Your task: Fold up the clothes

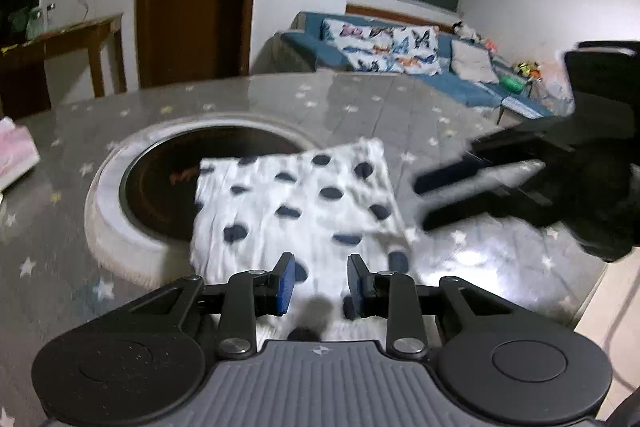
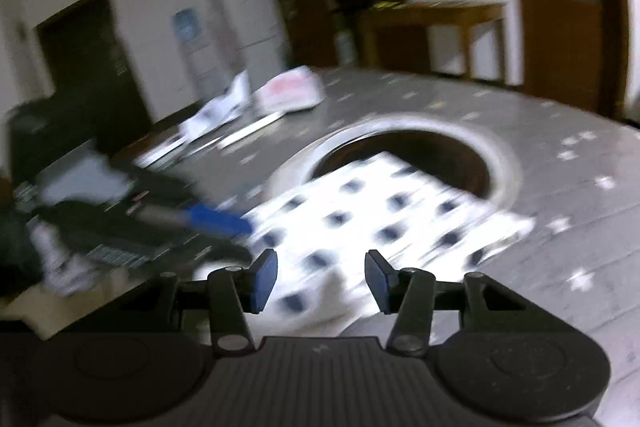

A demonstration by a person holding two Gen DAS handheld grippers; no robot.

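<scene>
The polka-dot cloth (image 1: 296, 203) is lying folded on the star-print table (image 1: 400, 107), partly overhanging its round recess (image 1: 160, 179). Both the left gripper (image 1: 320, 279) and right gripper (image 2: 322, 277) are hovering with jaws apart, empty. Being soft, light and limp, it probably wants pinching at its near corners.

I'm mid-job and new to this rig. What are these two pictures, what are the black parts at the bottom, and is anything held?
Each picture comes from a camera mounted on a hand-held gripper, looking forward along its two fingers. The black parts are the gripper itself. One view shows the left gripper, fingers apart, holding nothing; the other shows the right gripper, also open and empty. Each gripper also appears blurred at the side of the other's view. Ahead lies a folded white cloth with dark dots, partly over a round recess in the grey star-patterned table. A pink-and-white packet sits farther off.
</scene>
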